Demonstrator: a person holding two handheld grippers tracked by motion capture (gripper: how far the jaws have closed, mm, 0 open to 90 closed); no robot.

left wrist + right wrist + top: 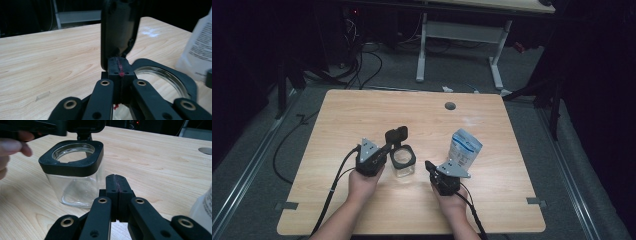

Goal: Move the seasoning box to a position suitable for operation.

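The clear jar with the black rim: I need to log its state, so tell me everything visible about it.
The clear jar is a squarish, see-through container that looks like glass or plastic, with a black collar around a round mouth. It looks empty and stands upright on the wooden table. Its black hinged lid is flipped open and stands up behind the mouth. The shut left gripper is right at the lid; whether they touch is unclear.

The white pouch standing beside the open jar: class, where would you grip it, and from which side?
Grip the white pouch near its upper edge, coming from the right gripper's side. It stands upright and is flat and thin there, probably narrow enough for the jaws; the jar crowds its other side.
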